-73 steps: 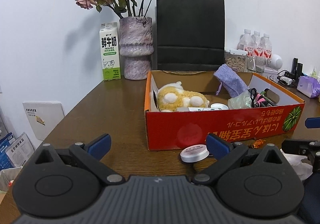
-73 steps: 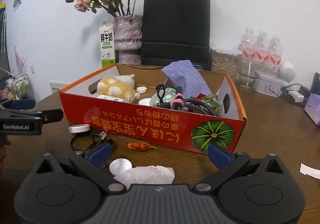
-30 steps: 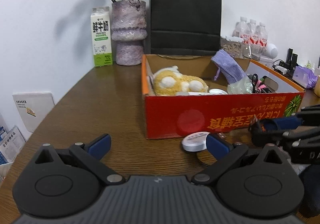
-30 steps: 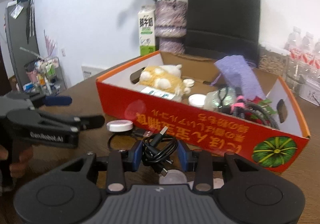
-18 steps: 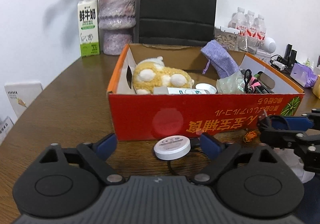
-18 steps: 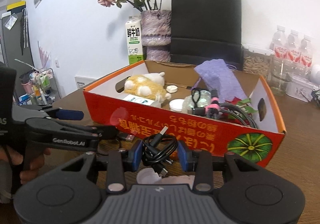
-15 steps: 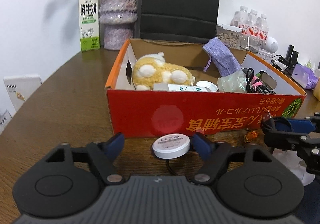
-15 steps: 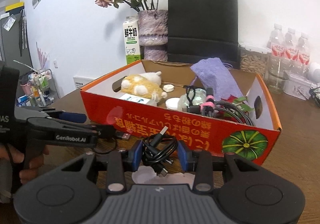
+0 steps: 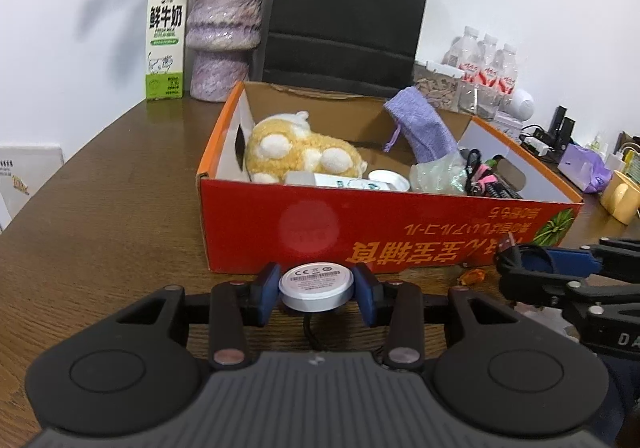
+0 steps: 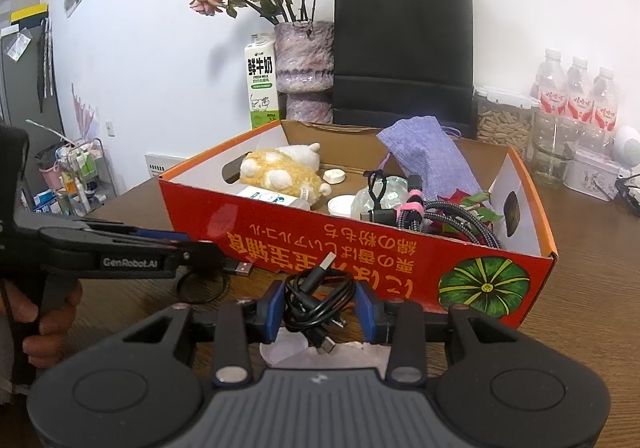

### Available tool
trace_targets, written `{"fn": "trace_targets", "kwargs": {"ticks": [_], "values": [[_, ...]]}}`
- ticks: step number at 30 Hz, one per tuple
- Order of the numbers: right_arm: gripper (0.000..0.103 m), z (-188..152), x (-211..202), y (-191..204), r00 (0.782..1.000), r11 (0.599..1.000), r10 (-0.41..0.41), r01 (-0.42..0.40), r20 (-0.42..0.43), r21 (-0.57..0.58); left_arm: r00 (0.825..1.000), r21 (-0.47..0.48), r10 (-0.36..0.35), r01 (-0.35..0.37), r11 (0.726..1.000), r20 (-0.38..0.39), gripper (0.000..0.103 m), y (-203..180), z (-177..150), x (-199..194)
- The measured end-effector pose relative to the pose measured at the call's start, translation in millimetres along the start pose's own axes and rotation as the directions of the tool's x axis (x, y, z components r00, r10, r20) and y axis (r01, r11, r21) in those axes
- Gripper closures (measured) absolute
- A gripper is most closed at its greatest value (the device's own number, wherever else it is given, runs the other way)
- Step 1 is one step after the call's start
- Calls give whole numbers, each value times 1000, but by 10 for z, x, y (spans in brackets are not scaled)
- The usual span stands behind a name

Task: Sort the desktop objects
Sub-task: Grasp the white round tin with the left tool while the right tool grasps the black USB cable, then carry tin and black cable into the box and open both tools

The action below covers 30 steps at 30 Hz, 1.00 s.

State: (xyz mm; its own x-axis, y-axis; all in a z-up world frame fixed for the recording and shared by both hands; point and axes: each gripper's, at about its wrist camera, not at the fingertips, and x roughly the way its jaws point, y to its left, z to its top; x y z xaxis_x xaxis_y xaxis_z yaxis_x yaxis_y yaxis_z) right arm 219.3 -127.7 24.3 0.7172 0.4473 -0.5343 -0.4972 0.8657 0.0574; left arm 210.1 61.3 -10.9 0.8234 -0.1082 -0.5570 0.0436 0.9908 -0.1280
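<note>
The left gripper has come in on the round white charger puck with a silver rim, which sits on the brown wooden table just in front of the red cardboard box with an orange rim. A second ago its blue pads stood wide apart with the puck off toward the right one; now the jaws are closing, the puck sits squarely between them, and both pads look to be touching its rim. The puck's black cord trails back under the gripper.

The right gripper is clamped on a bundle of black USB cable, just as it was a second ago, its pads no nearer together. It is held in front of the box's long red side, above a crumpled white tissue lying on the table. The box has swung in its view since then, so the side with the green pumpkin picture now lies to the right.

Inside the box lie a yellow plush toy with white patches, a lilac knitted pouch and a braided grey cable tied with a pink band. From the right wrist view, a person's hand grips the left tool's black handle at the left edge.
</note>
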Motion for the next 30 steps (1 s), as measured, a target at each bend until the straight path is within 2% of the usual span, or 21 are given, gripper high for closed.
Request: {"fn": "trace_targets", "kwargs": {"ticks": [7,12,19,23,26,30], "values": [[66,-9,16,28,1000,1000,-4,4,-2,-8,999,18,-40,40,999,19,62,-56,-4,-86],[66,13,22,126,1000,999,31,-31,-1,-39,996,49,-84,84,995,-3,62,-144,-46,-93],[66,-12,151,319,995,992,75,-81,-69,-94,993,40,-115,116,992,-29,63,-154,-90,-86],[66,-34,233,400,992,990,65,-78,-110,-117,989,16,-142,142,990,-41,63,-113,-99,-92],[66,-49,271,459,993,988,16,-34,-118,-150,991,18,-132,133,991,-20,63,-104,-94,-150],[66,-60,274,497,993,986,-4,-15,-116,-165,993,16,-115,115,993,4,63,-77,-78,-245]]}}
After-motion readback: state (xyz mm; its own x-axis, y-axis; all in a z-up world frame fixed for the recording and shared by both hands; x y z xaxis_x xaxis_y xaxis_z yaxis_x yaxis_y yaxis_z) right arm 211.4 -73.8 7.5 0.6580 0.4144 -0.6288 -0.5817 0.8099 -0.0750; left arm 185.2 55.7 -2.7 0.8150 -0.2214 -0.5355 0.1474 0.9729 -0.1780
